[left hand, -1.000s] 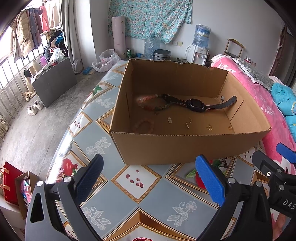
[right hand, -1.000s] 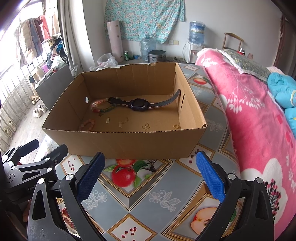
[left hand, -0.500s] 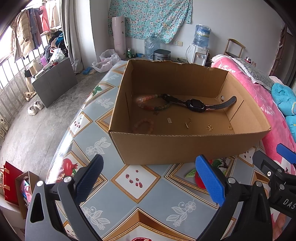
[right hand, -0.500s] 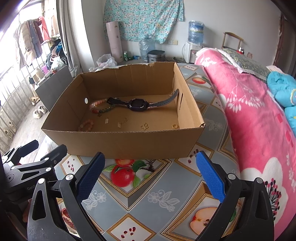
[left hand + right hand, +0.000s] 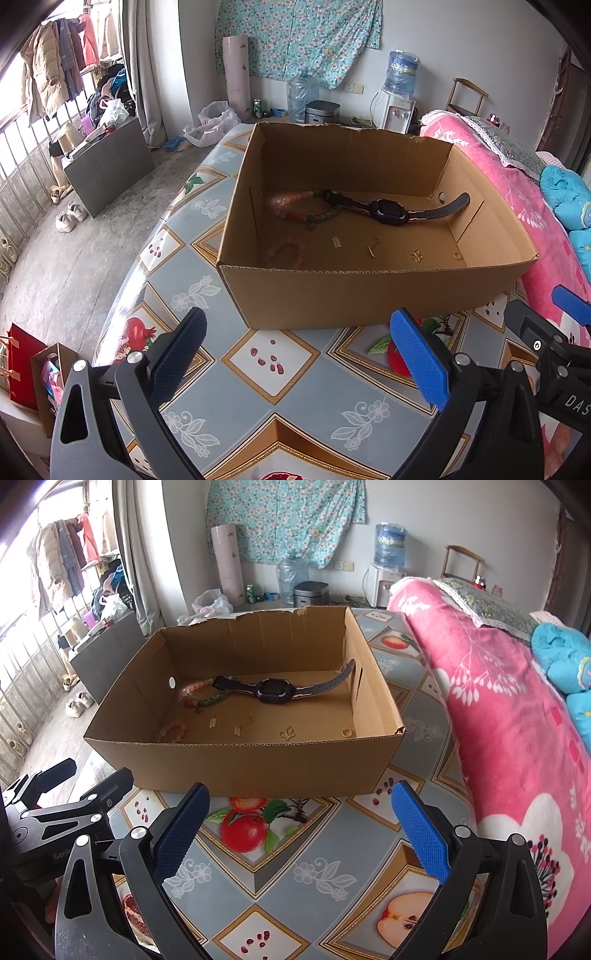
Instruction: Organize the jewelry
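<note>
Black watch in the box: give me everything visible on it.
The watch is dark, with a chunky rounded-square case and a blank, dark face. Its strap looks rubbery, black with a pale pinkish edge, unbuckled and laid out nearly flat on the floor of the cardboard box, toward the back. One strap end lies across the multicoloured bead bracelet; the other curves up against the box's side wall. The left wrist view shows the same pose. Neither gripper touches it.

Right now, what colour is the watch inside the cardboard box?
The watch is black, its strap edged pink; the right wrist view shows it best.
</note>
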A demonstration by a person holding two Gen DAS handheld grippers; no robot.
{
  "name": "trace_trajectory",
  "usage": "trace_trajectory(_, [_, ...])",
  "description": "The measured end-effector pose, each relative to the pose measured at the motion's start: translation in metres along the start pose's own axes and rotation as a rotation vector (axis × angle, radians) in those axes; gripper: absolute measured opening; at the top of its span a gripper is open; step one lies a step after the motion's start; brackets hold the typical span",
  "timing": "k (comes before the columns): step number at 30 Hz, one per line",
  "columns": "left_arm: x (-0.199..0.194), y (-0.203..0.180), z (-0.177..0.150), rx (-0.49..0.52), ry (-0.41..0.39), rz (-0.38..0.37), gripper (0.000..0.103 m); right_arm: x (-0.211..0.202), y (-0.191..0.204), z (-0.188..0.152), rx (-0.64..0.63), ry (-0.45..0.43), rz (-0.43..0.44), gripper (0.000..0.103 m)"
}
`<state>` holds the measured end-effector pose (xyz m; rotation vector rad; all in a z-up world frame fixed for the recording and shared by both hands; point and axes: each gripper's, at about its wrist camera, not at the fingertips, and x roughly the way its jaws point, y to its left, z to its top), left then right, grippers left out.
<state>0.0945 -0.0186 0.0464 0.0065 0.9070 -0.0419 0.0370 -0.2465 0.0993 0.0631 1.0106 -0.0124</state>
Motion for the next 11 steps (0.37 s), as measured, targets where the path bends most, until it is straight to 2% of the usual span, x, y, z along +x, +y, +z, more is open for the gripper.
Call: trace_trajectory(11, [-0.0005, -0.0003, 0.0010, -0.014, 0.010, 0.000, 0.098, -0.0002, 0.0017, -0.0005, 0.007, 0.004, -0.005, 0.095])
